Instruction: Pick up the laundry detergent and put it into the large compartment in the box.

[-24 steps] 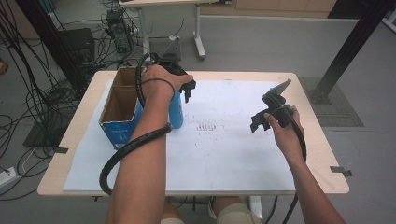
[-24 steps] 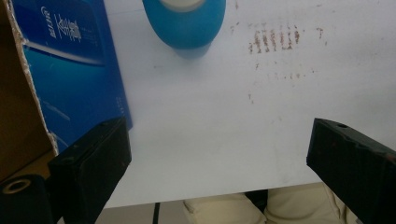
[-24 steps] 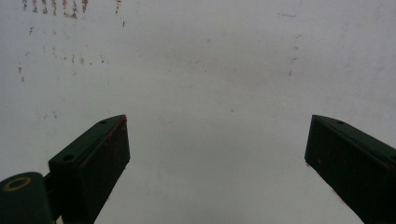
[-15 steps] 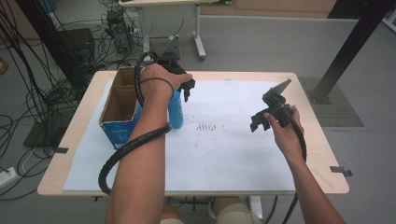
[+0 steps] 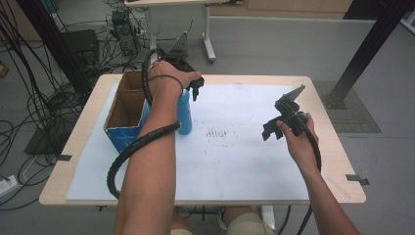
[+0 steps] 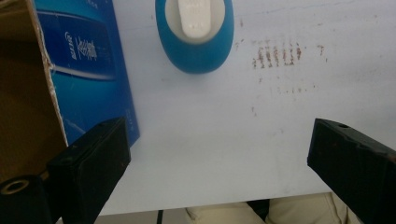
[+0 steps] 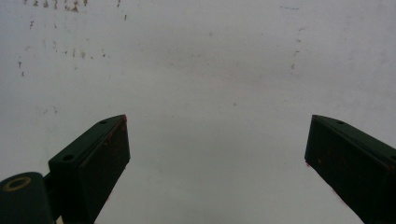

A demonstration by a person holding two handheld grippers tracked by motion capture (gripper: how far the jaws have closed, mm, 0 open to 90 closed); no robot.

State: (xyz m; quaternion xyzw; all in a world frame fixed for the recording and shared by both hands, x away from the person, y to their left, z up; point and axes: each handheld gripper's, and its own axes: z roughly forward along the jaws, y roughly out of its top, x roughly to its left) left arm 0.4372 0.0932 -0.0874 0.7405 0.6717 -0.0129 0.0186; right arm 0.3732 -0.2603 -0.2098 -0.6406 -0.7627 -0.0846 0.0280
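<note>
Clearly the risk sits with the blue bottle (image 6: pixel 194 35), which stands upright on the white sheet (image 5: pixel 244 161) just beside the blue cardboard box (image 5: pixel 126 131), ahead of and below the left gripper (image 6: pixel 219 163). That gripper hangs above it with its jaws wide apart and nothing between them; the bottle's white cap shows straight ahead of the left jaw's side, not centred in the gap. If the gripper comes down on this line, I judge one jaw could strike the cap or shoulder and tip the bottle, and a tall narrow thing like this would likely roll across the sheet. The box wall stands close on the left jaw's side, so that jaw might catch the cardboard edge and shove the box or wedge against it. The right gripper (image 5: pixel 272 128), well apart off to the far side with its jaws equally spread over bare sheet, is too distant to steady a fall.
</note>
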